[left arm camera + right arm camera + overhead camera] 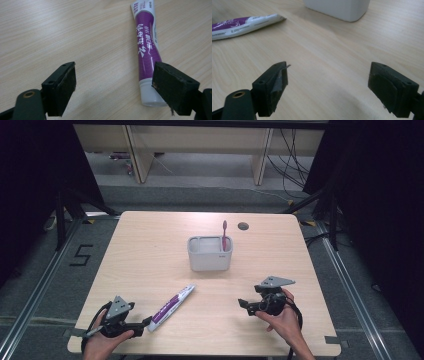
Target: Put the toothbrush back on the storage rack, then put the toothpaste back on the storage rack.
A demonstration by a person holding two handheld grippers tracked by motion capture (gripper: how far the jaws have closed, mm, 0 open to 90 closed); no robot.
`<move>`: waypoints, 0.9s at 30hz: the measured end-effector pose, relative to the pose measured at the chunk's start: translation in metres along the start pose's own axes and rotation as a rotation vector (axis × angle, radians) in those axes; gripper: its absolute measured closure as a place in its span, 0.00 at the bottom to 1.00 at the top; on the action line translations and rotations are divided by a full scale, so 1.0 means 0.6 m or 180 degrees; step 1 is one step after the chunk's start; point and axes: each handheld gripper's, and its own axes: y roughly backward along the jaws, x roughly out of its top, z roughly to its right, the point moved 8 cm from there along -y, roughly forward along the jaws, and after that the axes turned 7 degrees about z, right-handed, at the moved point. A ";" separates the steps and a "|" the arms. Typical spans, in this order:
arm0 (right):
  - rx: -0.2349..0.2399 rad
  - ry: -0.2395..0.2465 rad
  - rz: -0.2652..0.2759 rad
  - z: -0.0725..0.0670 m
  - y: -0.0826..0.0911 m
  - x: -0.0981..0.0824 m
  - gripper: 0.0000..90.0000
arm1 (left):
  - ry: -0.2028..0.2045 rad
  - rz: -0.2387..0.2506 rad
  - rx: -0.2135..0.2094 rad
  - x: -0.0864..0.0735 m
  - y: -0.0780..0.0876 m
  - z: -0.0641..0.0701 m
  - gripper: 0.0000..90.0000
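Purple and white toothpaste tube [171, 307] is lying flat on the light wood table [150, 250], and that's the thing everything hinges on right now. From the high view its long axis runs on a diagonal: cap end down near the front-left, crimped flat end pointing up and toward the white holder [210, 254] in the middle of the table, which already has a pink toothbrush [224, 236] standing in its right side. The left gripper [145, 322] sits just beside the cap end, clearly the closer of the two, while the right gripper [243, 304] is well apart from the tube over on the other side of the table, aimed roughly across toward it. Both sets of jaws are spread wide with nothing between them. In the left gripper view the tube [146, 47] isn't centred in the gap at all; it runs away from the camera, roughly along the jaws' own direction, and its white cap [152, 96] is partly tucked behind the right-hand jaw. So I'd guess the left one needs to slide sideways toward the tube, and maybe twist a bit, so the pads close across the narrow body instead of along it. In the right gripper view the tube [244, 23] is off at the upper left, lying crossways, with the holder [338, 8] up ahead. Looks to me like the left hand's job, tube still untouched.
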 end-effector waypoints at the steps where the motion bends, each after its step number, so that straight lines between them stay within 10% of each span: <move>1: -0.0008 0.0058 0.0044 0.001 -0.001 -0.001 0.19 | -0.0029 -0.0016 -0.0006 -0.001 0.001 -0.001 0.21; 27: 0.0050 0.0000 -0.0293 -0.021 0.041 -0.067 0.21 | 0.0043 0.0022 -0.0003 0.001 0.005 -0.003 0.21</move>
